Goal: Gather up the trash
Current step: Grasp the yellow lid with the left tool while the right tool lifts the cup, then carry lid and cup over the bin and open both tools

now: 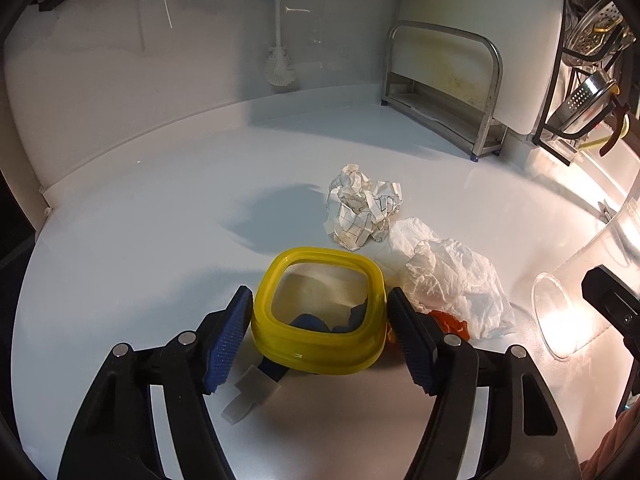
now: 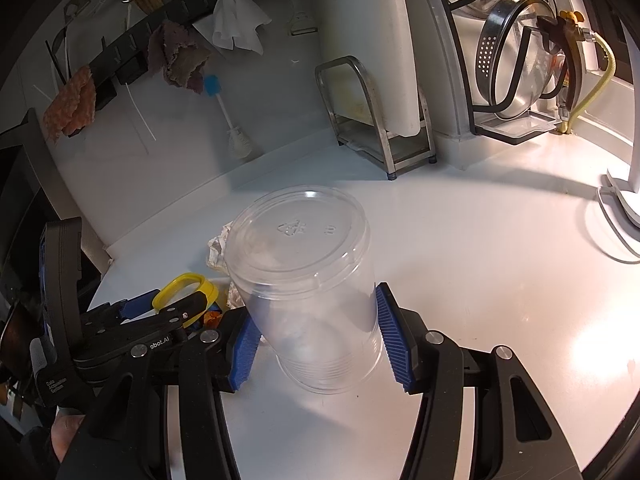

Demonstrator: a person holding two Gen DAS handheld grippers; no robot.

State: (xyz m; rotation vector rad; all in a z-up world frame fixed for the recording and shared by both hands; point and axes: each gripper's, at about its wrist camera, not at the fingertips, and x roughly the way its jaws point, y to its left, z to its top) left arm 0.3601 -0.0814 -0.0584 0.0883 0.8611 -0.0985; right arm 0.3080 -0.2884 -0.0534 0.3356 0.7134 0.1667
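Note:
My left gripper [image 1: 320,332] is shut on a yellow square-rimmed container [image 1: 320,354], pads on its two sides, with blue scraps inside. Just beyond lie a crumpled grid-printed paper ball [image 1: 362,210], a crumpled white plastic wrap [image 1: 452,280] and an orange scrap [image 1: 450,322]. A white paper scrap [image 1: 250,394] lies under the left finger. My right gripper [image 2: 316,336] is shut on a clear plastic cup [image 2: 308,280], held tilted with its base away from the camera. The cup also shows at the right of the left wrist view [image 1: 568,304]. The left gripper shows in the right wrist view [image 2: 160,312].
A steel rack [image 1: 444,88] with a white cutting board stands at the back of the white counter [image 1: 140,240]. A dish rack [image 2: 516,80] with metal strainers stands at the right. A brush [image 1: 278,40] hangs on the wall. A white lamp base [image 2: 624,196] is far right.

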